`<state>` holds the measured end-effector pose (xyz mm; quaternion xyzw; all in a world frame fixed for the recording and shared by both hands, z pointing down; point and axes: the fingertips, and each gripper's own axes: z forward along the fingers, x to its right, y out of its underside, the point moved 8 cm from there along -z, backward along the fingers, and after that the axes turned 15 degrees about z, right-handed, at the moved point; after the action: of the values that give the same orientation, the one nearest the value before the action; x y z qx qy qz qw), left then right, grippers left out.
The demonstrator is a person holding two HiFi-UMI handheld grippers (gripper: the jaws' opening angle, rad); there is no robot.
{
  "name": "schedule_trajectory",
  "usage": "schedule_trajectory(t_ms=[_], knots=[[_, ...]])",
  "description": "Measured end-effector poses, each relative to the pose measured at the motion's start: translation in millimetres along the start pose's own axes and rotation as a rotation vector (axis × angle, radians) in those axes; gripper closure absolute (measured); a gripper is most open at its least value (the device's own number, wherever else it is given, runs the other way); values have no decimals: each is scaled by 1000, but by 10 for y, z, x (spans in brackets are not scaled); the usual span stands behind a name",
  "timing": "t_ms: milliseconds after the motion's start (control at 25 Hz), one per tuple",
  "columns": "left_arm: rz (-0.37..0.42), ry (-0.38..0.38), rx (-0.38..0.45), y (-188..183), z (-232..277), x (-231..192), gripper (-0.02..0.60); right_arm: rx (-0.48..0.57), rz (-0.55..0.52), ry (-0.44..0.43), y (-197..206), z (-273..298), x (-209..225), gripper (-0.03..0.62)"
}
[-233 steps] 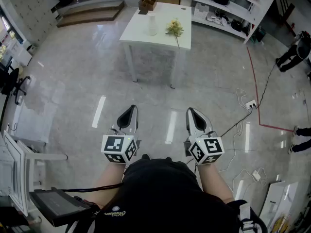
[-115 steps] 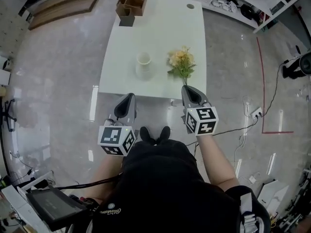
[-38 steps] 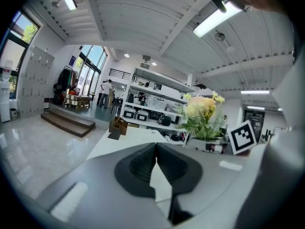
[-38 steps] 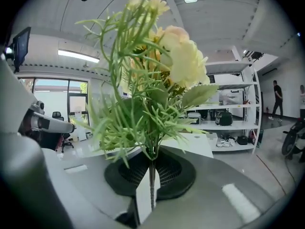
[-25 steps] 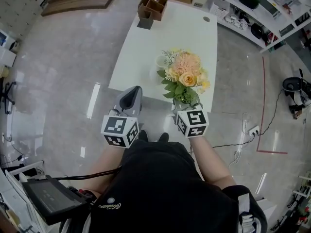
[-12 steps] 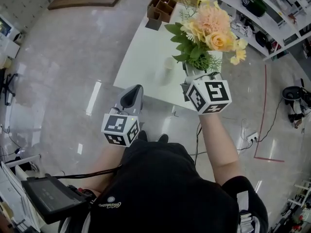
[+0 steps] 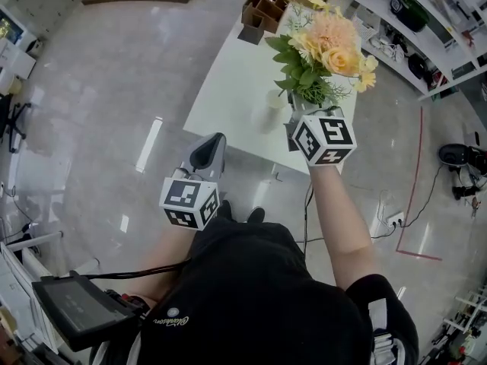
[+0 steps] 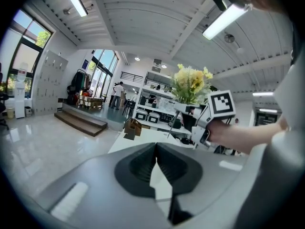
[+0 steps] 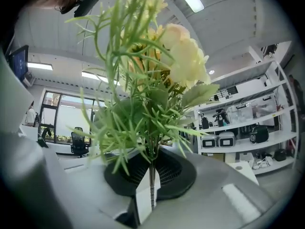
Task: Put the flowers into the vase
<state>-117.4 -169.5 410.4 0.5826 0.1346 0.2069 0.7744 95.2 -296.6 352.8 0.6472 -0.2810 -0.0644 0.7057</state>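
As right gripper point(image 9: 150, 171) clamps stem point(image 9: 151, 194), flowers point(image 7: 323, 42) point up, axis vertical

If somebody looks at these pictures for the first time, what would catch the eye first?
The bunch of peach and yellow flowers strikes first: it is held above the white table, its stem clamped in the right gripper. Beneath it on the table stands the small white vase. The left gripper hovers shut and empty near the table's front edge.
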Motion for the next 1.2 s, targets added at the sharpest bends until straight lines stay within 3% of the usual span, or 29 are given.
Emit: schedule_trajectory(t_ms=[200, 520, 1200], knots=[[-5, -10, -16, 79, -46, -19, 574, -75, 27, 34, 487, 22, 191, 565], [-7, -22, -32, 162, -75, -70, 574, -191, 25, 62, 937, 83, 278, 565], [-11, -18, -34, 139, -29, -94, 574, -300, -14, 83, 1078, 111, 328, 563]])
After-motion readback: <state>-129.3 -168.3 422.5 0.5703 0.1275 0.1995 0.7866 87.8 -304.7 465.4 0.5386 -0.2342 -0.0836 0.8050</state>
